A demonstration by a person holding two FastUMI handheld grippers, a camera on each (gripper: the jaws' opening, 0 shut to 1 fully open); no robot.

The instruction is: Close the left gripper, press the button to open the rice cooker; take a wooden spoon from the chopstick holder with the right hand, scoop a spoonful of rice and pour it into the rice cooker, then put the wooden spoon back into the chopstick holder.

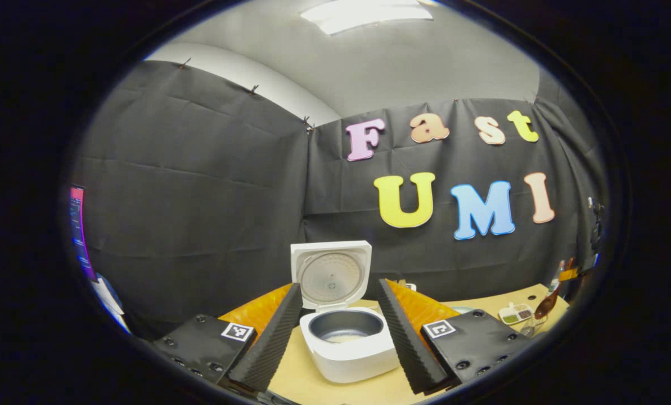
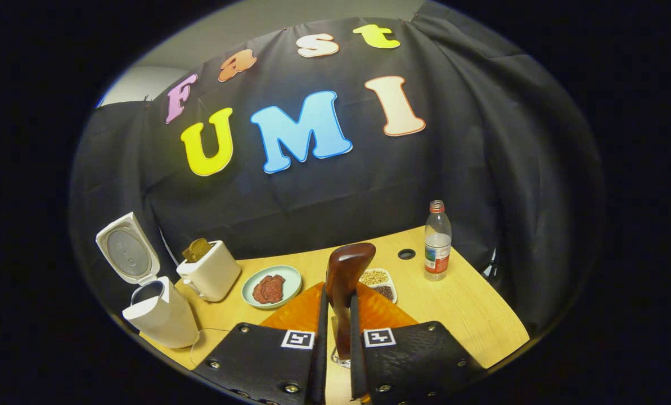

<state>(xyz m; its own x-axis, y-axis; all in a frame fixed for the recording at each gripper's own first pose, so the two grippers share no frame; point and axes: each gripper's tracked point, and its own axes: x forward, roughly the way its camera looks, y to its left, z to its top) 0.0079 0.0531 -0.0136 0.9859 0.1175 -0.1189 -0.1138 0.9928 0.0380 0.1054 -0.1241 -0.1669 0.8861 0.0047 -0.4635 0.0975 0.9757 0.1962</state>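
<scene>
Rice cooker (image 1: 346,337), one, stood lid-up on the bench (image 2: 470,315) between the spread left hand-held gripper (image 1: 338,332) fingers, while the right hand-held gripper (image 2: 336,332) clamped one wooden spoon (image 2: 346,270) near one bottle (image 2: 437,241).

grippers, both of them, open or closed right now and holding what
Left gripper: open, holding nothing, the rice cooker ahead between its jaws.
Right gripper: closed on the wooden spoon.

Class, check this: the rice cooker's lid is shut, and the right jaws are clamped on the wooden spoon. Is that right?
Not quite. The rice cooker stands with its lid raised, as the left gripper view shows. The rest holds: the right gripper is shut on the wooden spoon.
</scene>
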